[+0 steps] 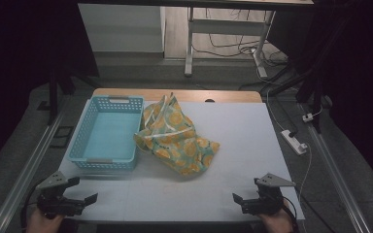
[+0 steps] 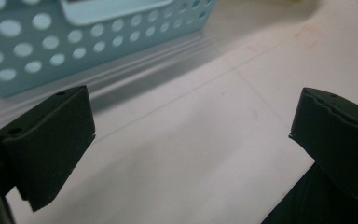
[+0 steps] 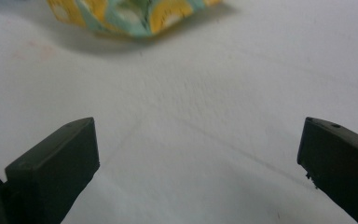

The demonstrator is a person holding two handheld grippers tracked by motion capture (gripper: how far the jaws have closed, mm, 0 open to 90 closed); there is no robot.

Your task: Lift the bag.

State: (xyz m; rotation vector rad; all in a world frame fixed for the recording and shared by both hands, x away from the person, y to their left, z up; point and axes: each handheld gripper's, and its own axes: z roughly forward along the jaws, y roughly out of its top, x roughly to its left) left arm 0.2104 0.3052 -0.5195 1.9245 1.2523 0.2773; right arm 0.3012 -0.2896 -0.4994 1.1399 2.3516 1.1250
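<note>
On the white worktop [image 1: 252, 131] a crumpled cloth [image 1: 177, 138] printed with orange slices on a pale green ground lies near the middle, its left edge touching the right wall of a light blue perforated plastic basket [image 1: 85, 127] that stands at the far left and has nothing inside it. The left tongs [image 1: 88, 194] sit at the near left corner of the worktop, just in front of the basket's near wall, with the jaws spread wide and nothing between them; in the left gripper view [image 2: 191, 121] the basket [image 2: 74, 42] fills the upper left, close ahead. The right tongs [image 1: 239, 201] sit at the near right edge, also spread wide and holding nothing, well apart from the cloth; in the right gripper view [image 3: 198, 144] bare worktop lies between the jaws and the cloth's near edge [image 3: 135, 16] shows at the top. A hand holds each gripper from the bottom of the high view.
</note>
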